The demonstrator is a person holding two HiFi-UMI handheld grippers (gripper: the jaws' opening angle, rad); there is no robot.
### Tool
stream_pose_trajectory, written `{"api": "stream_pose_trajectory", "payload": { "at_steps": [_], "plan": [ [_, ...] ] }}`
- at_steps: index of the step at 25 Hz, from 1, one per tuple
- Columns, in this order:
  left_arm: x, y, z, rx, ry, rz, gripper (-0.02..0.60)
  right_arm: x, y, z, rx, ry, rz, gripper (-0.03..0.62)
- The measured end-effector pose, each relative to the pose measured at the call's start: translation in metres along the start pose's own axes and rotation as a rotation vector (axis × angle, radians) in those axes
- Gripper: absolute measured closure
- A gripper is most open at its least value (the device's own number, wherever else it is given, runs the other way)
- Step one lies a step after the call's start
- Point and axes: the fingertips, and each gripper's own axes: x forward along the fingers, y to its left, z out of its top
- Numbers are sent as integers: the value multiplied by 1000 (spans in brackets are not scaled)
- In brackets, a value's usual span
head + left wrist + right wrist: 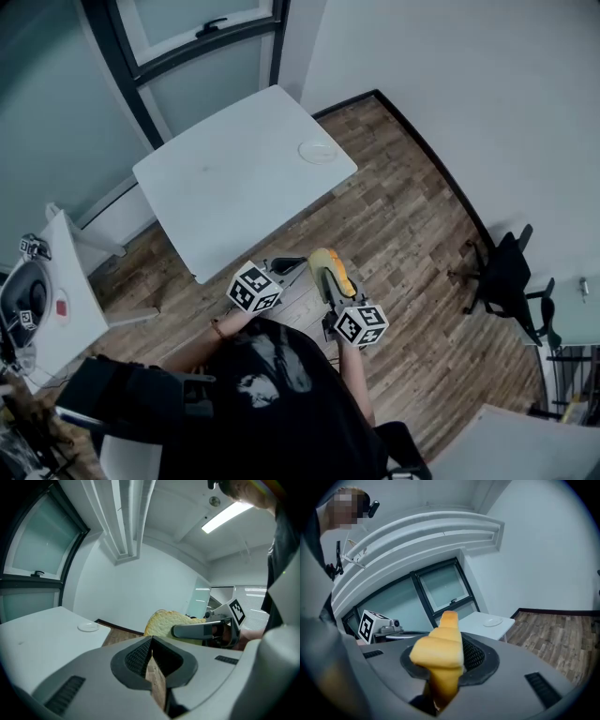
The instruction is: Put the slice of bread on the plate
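Slice of bread [332, 264], golden crust and pale crumb, pinched upright and edge-on between the jaws of the right tool [327, 278], held in the air short of the white bench [225, 187]. Plate [317, 151], small, round, pale, flat near the bench's far right corner, well apart from the bread.

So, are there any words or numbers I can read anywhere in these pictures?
No readable words or numbers anywhere.
Left marker cube: only black and white square patterns, no letters.
Right marker cube: the same kind of squares, no letters.
Shirt print: a pale design, too dark and blurred to read.
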Motion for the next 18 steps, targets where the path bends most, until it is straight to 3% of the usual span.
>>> {"api": "stream_pose_trajectory", "payload": {
  "at_steps": [5,11,18],
  "plan": [
    [4,48,13,-24,9,3,575,52,-2,29,-16,-6,17,499],
    [12,88,13,-96,24,25,575,92,-9,29,-7,48,41,499],
    [49,130,27,-121,34,57,575,136,-59,50,0,81,51,499]
  ]
}}
